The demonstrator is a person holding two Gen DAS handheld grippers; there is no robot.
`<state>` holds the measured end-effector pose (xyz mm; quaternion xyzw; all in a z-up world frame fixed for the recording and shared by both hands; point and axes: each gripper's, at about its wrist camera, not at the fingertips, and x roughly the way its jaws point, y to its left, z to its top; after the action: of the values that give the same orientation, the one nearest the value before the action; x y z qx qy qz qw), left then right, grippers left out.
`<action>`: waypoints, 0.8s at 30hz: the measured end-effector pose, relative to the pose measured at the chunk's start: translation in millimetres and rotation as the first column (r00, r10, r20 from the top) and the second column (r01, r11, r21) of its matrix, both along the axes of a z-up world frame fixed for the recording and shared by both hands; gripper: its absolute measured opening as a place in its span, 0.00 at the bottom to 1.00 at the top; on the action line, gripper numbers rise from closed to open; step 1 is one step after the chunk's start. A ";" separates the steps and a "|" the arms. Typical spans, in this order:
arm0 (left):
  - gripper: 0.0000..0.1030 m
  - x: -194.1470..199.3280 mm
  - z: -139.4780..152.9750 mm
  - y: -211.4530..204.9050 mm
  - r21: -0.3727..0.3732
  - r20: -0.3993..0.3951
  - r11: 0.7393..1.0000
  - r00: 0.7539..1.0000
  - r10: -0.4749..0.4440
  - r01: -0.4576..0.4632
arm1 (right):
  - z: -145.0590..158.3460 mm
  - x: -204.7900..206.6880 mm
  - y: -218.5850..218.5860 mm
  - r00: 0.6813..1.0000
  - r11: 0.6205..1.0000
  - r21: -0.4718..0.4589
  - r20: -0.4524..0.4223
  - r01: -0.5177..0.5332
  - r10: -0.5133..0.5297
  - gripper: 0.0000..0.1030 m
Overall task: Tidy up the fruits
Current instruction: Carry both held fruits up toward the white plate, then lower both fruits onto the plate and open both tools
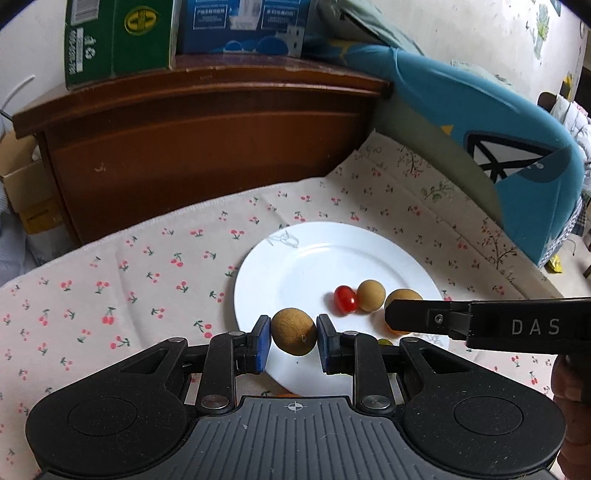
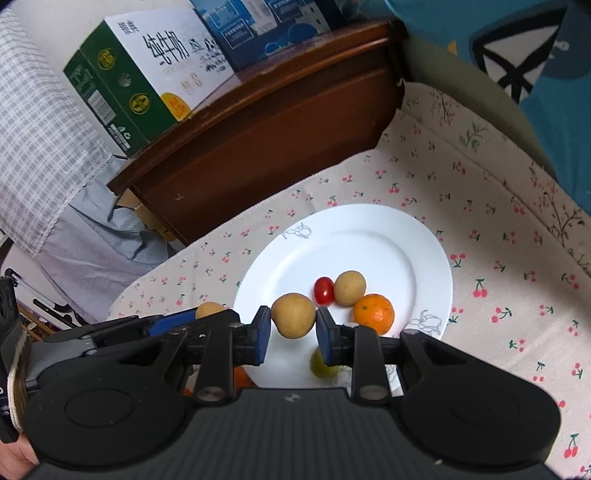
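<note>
A white plate (image 1: 314,266) lies on the cherry-print cloth; it also shows in the right wrist view (image 2: 369,243). On it sit a red cherry tomato (image 1: 345,300) (image 2: 323,291), a brown longan (image 1: 369,294) (image 2: 349,288) and a small orange (image 2: 373,313). My left gripper (image 1: 294,334) is shut on a brown longan (image 1: 294,331) above the plate's near rim. My right gripper (image 2: 291,325) is shut on another longan (image 2: 292,315) over the plate. A green fruit (image 2: 320,363) lies half hidden under the right gripper's fingers.
A dark wooden cabinet (image 1: 207,147) with a green carton (image 1: 118,37) and a blue box (image 1: 243,26) stands behind the cloth. A blue cushion (image 1: 480,129) lies at the right. The right gripper's body (image 1: 480,325) reaches in over the plate's right side.
</note>
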<state>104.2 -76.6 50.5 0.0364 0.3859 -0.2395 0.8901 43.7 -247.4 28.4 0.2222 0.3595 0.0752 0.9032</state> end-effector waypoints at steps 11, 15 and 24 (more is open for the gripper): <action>0.27 12.9 -8.0 -5.1 -0.020 -0.036 0.999 0.999 0.026 -0.026 | -8.8 12.6 -2.5 0.999 0.999 0.006 -0.021 0.031 -0.031 0.28; 0.49 11.1 1.2 -4.3 -0.016 -0.005 0.998 0.999 0.053 -0.053 | -3.6 10.6 -4.1 0.999 0.999 -0.007 0.003 0.042 -0.042 0.28; 0.71 2.5 33.0 6.2 0.003 0.076 0.993 0.990 0.116 -0.116 | 10.1 3.9 1.4 0.998 0.999 -0.045 0.059 0.012 -0.010 0.29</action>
<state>106.7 -70.5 83.5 0.0263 0.3544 -0.1843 0.9164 47.6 -245.9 38.5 0.2011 0.3332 0.0686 0.9186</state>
